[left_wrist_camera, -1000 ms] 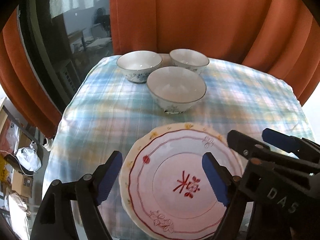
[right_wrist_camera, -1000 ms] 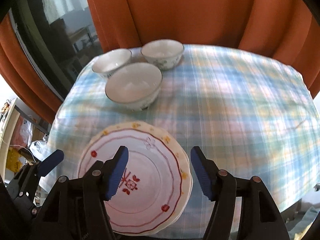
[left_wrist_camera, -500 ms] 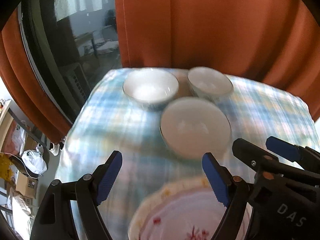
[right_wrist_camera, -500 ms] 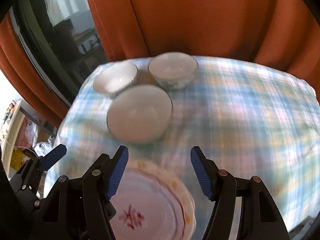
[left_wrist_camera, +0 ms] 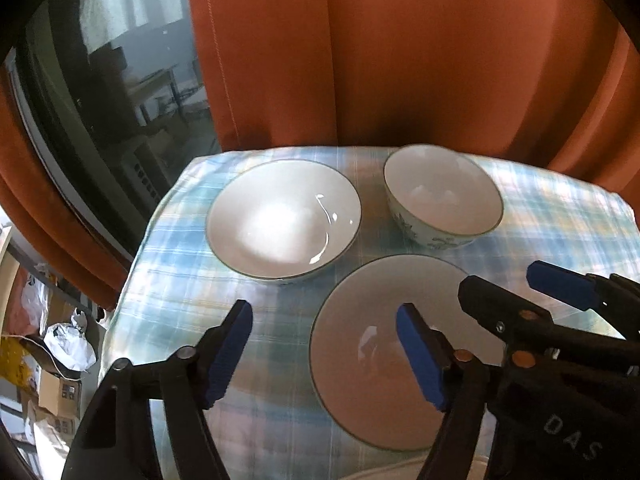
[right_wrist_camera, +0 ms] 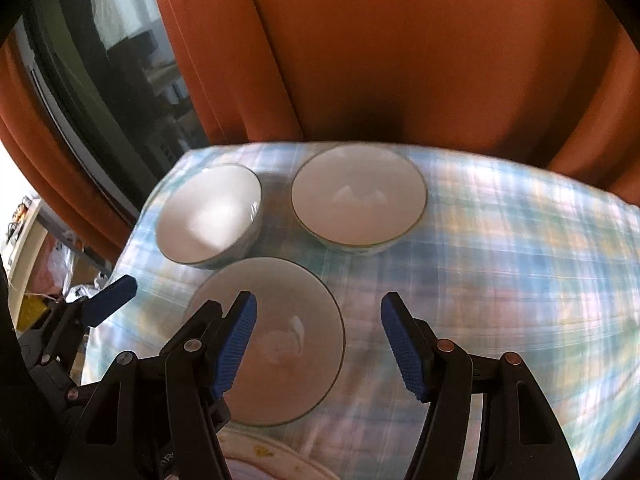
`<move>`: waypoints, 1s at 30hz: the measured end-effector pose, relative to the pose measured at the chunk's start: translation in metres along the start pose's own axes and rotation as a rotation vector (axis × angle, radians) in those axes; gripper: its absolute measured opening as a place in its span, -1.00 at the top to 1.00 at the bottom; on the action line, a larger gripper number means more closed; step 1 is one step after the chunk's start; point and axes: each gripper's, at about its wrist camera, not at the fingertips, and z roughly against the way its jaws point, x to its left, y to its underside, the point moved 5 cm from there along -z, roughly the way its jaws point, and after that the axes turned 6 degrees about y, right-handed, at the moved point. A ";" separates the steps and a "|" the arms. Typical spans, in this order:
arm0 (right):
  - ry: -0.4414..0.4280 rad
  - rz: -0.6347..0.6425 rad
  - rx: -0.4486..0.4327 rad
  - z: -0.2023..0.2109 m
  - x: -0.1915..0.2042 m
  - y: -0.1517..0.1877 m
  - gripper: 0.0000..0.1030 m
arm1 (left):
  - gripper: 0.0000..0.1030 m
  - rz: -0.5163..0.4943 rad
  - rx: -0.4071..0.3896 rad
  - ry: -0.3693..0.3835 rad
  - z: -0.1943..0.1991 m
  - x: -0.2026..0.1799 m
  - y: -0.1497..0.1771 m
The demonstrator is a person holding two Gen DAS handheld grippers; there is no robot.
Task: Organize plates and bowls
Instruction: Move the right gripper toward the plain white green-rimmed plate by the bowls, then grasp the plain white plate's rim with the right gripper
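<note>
I hold both tools over the nearest bowl (left_wrist_camera: 360, 344), my left tool (left_wrist_camera: 324, 354) and right tool (right_wrist_camera: 316, 346) spread, jaws just narrowing, empty. Three bowls cluster on the tabletop (right_wrist_camera: 500, 280), ready for nesting.

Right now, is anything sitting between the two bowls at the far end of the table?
No. In the left wrist view, only bare checked tablecloth shows between the far left bowl and the far right bowl; they stand apart, not touching.
</note>
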 end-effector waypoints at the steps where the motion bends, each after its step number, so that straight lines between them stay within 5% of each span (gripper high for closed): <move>1: 0.002 0.001 0.007 -0.005 -0.001 0.000 -0.18 | -0.31 -0.001 0.004 -0.004 -0.004 0.000 0.000; 14: -0.012 0.015 0.087 -0.048 0.006 0.002 0.43 | 0.41 0.047 0.094 0.038 -0.035 0.000 0.008; 30: 0.016 0.045 0.056 -0.032 0.011 0.000 0.43 | 0.44 0.036 0.084 0.037 -0.018 -0.009 0.007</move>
